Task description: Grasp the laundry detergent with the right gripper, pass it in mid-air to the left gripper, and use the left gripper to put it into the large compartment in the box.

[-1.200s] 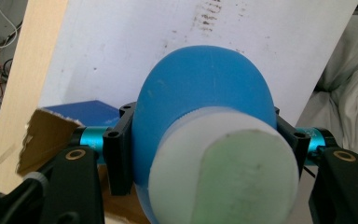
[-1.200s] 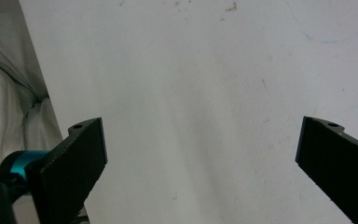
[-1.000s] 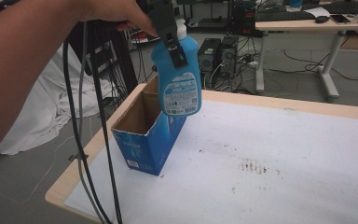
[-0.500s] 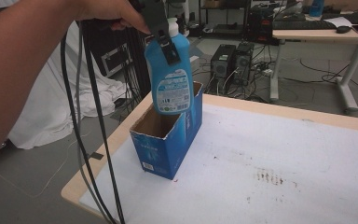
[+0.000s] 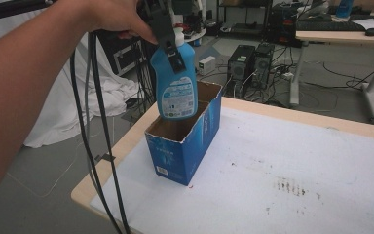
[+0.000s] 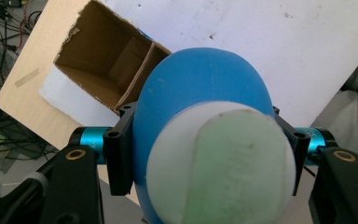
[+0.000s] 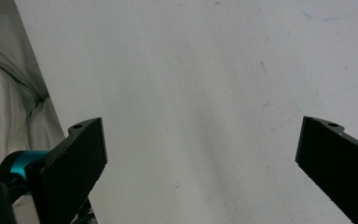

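We've got the left gripper [image 5: 173, 51] clamped on the blue bottle [image 5: 175, 87] at its neck, bottle hanging upright below the fingers, base just over the open blue carton [image 5: 187, 146]. Label print on both too small to read. Right gripper [image 7: 200, 154] jaws wide apart, nothing between, white table [image 7: 205, 70] beyond them.
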### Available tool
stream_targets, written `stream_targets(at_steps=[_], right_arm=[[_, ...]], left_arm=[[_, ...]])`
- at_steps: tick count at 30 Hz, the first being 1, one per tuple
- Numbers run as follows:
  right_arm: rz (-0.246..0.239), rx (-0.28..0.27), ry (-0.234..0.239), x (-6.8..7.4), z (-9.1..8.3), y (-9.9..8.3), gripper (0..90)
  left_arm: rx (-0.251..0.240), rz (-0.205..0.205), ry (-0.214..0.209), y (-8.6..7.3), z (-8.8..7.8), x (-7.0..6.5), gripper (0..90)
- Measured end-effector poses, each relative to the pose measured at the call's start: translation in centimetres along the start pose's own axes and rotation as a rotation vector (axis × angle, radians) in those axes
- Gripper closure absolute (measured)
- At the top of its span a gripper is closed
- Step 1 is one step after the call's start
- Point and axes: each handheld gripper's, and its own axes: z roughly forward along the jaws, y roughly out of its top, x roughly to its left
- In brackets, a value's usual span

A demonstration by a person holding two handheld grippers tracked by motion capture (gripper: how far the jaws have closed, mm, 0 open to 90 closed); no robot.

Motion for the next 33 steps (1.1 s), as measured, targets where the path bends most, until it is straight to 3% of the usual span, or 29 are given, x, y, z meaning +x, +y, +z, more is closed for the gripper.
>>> stream_targets(at_steps=[15,26,33], right_arm=[[0.014,0.007,0.007,-0.1,0.8,-0.3,1.3],[0.033,0.014,0.014,-0.3,1.4,-0.7,1.2],[0.043,0.019,0.016,-0.4,1.7,-1.0,1.2]], left_arm=[[0.019,0.017,-0.026,-1.5,5.8,0.7,37.8],[0.080,0.050,-0.050,-1.8,10.7,0.9,37.7],[0.102,0.050,-0.059,-2.2,13.0,0.9,37.8]])
